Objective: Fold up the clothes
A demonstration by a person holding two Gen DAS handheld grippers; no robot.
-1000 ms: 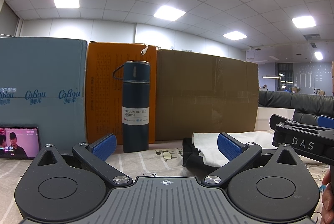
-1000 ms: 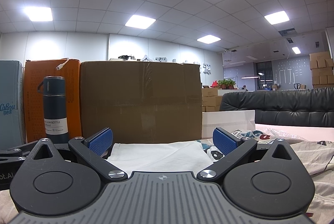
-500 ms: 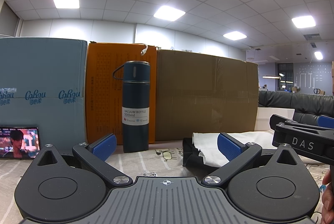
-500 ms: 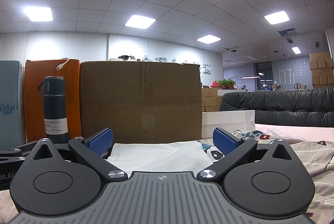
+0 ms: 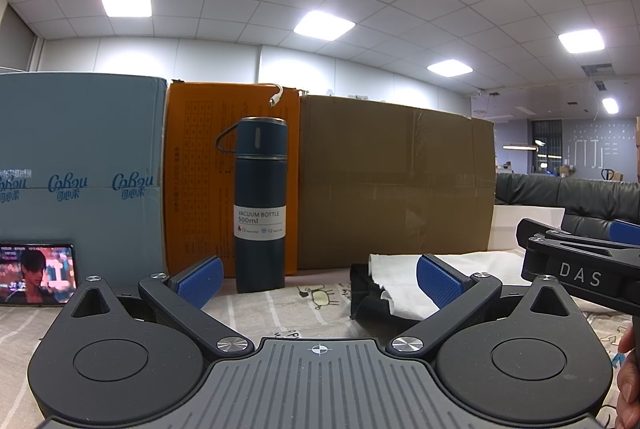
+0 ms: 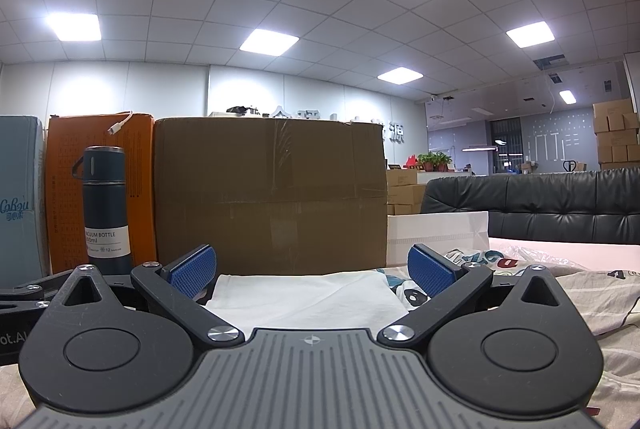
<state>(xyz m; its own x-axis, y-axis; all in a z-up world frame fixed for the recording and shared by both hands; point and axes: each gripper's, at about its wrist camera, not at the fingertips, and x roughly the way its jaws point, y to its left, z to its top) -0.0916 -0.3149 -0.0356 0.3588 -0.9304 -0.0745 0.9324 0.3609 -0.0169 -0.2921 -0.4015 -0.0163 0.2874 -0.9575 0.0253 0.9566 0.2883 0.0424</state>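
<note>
Clothes (image 6: 304,297) lie on a printed sheet (image 5: 280,309) before cardboard boxes (image 6: 272,197), both grippers' fingers (image 5: 200,279) spread, empty.

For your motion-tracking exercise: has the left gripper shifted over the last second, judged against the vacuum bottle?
No. The left gripper frames the vacuum bottle exactly as before, jaws equally wide.

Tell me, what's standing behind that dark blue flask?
Behind the vacuum bottle stands an orange box, with a white cable end on top. The bottle covers part of the box's front, so that part stays unseen.
</note>
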